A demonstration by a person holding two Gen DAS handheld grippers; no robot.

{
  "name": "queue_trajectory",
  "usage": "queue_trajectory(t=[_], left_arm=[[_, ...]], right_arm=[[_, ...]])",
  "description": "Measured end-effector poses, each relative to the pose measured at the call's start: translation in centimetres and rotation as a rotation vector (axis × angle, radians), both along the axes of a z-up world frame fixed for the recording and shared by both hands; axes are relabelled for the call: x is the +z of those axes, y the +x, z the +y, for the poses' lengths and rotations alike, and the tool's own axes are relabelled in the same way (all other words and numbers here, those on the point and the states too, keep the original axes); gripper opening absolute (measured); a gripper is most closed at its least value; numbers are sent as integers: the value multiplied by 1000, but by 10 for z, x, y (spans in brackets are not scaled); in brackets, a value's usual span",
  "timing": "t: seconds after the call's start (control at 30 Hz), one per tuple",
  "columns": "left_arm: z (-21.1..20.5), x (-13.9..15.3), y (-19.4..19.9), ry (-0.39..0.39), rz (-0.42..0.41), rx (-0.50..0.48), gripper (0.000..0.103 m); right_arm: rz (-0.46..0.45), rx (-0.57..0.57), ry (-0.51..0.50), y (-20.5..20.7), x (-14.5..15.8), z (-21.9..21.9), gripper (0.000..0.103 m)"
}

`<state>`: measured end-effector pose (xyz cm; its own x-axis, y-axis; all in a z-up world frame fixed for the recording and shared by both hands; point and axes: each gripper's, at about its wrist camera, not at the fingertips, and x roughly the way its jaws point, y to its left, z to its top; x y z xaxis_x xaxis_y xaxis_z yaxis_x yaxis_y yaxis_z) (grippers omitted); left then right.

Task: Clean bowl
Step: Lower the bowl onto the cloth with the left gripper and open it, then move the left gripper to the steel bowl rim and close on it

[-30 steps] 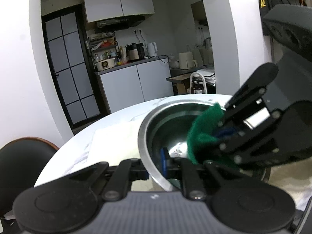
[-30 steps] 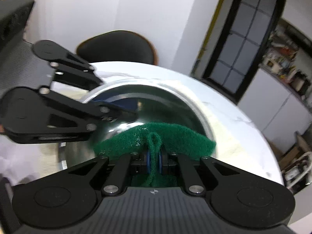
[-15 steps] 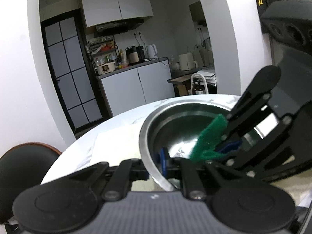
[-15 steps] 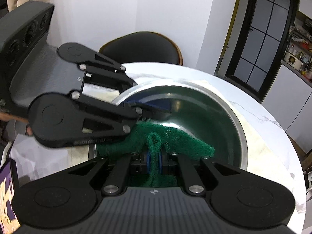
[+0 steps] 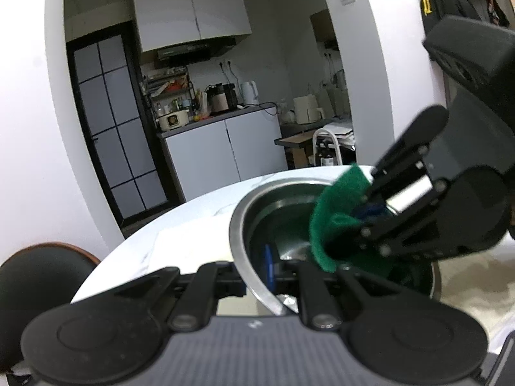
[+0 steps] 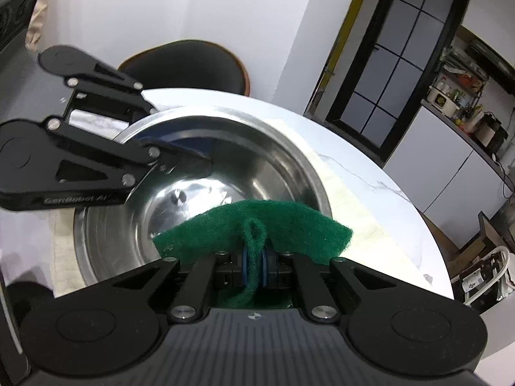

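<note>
R gripper (image 6: 254, 263) is clenched on a green scouring pad (image 6: 257, 228), pinched w/ a fold poking up between the 2 blue pads; the rest fans out ahead of the fingertips, long axis running across them. It hangs over the near part of the steel bowl (image 6: 289, 167), whose hollow opens straight ahead of and below those fingers. Can't tell if the pad actually touches metal right now.

L gripper (image 5: 257, 273) is clamped on the bowl's rim (image 5: 238, 234): 1 finger inside the wall, 1 outside, steadying it on the white round table (image 5: 180, 225). From the R side, that gripper (image 6: 180, 164) sits across the bowl, fingertips at the far-left rim.

So the R hand is the working 1, w/ the uncleaned-looking floor of the bowl just fwd of its tips. Next stroke prob. needs a push down and fwd; risk is bumping the L fingers opposite.
</note>
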<state>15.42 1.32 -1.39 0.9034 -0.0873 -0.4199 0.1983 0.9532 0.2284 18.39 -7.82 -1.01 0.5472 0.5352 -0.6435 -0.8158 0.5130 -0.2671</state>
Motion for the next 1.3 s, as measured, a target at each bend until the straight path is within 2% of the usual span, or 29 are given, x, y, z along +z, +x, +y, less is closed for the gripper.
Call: queue_trajectory(t=[0.1, 0.33, 0.43, 0.53, 0.57, 0.6, 0.67, 0.83, 1.03, 1.3], left_arm=[[-2, -1, 0, 13, -5, -5, 13], [6, -6, 7, 5, 31, 49, 13], [10, -6, 11, -11, 54, 74, 14], [11, -6, 12, 2, 62, 87, 20], [12, -6, 13, 4, 72, 87, 30], [13, -6, 14, 3, 82, 88, 45], [17, -4, 13, 0, 63, 105, 62], [26, 4, 6, -17, 26, 119, 66], [27, 18, -8, -50, 17, 43, 72], [10, 27, -24, -79, 52, -123, 72]], right_arm=[[-44, -12, 21, 1, 2, 3, 9], [-66, -18, 30, 5, -3, 10, 9], [-79, -30, 62, -9, 0, 3, 9], [-78, -33, 97, -10, 7, -3, 9], [-75, -32, 107, -11, 8, -5, 9], [-74, -33, 117, -13, 9, -7, 9], [-77, -36, 128, -18, 9, -10, 9], [-79, -45, 173, -25, 10, -21, 9], [-63, -70, 218, -22, 10, -33, 9], [-55, -107, 238, -18, 7, -47, 9]])
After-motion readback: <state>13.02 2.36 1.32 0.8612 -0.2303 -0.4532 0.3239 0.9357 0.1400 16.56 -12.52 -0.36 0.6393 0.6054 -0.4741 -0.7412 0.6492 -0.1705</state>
